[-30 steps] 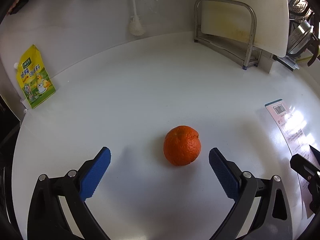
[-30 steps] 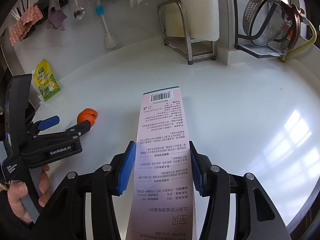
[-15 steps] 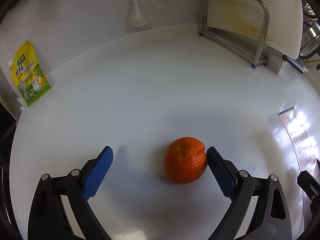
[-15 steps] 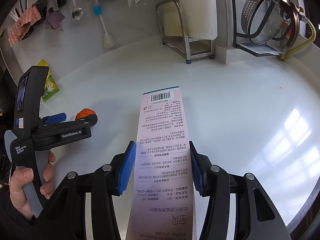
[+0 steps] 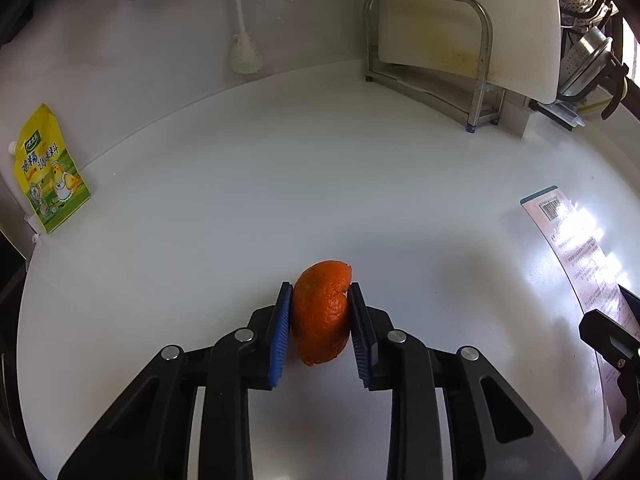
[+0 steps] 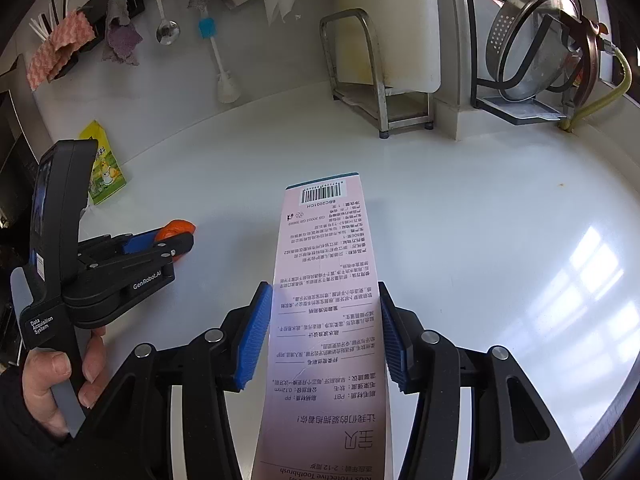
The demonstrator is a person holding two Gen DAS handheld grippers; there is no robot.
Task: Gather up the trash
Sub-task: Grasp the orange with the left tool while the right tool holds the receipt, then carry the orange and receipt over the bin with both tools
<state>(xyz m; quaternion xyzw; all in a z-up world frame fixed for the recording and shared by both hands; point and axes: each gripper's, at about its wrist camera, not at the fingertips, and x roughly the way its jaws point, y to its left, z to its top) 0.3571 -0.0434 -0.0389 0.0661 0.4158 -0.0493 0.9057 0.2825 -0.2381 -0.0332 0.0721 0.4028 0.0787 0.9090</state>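
White kitchen counter (image 5: pixel 280 184), glossy, window glare on the right side. Nearest in the left wrist view: left gripper (image 5: pixel 320 316), clenched on the orange peel (image 5: pixel 322 312), blue pads (image 5: pixel 280 328) pressed against both flanks, the peel squeezed into a narrow, upright oval. Wide apart a second ago with the peel sitting round and free between them; jaws just closed in. Peel apparently touching the counter, not lifted yet. Seen from the right wrist view too: left gripper (image 6: pixel 176 240) at the left, held by a hand (image 6: pixel 52 384), a sliver of orange peel (image 6: pixel 176 230) showing past its tips.

Nearest in the right wrist view: right gripper (image 6: pixel 322 328), set against the edges of the pink toothbrush package (image 6: pixel 328 288), long card running away from the camera, barcode end farthest. No change there from a second ago; same card, same width of hold.

Farther back: yellow seasoning pouch (image 5: pixel 50 172) at the far left against the wall, well apart from both grippers. Farther still, bottle brush (image 5: pixel 242 40) on the wall and cutting board (image 5: pixel 472 24) in its metal rack (image 5: pixel 428 48) at the right.

Likely meaning for the task: two pieces of trash now in hand, pouch possibly next, no bin in sight. Risk: soft peel slipping or tearing on the lift.
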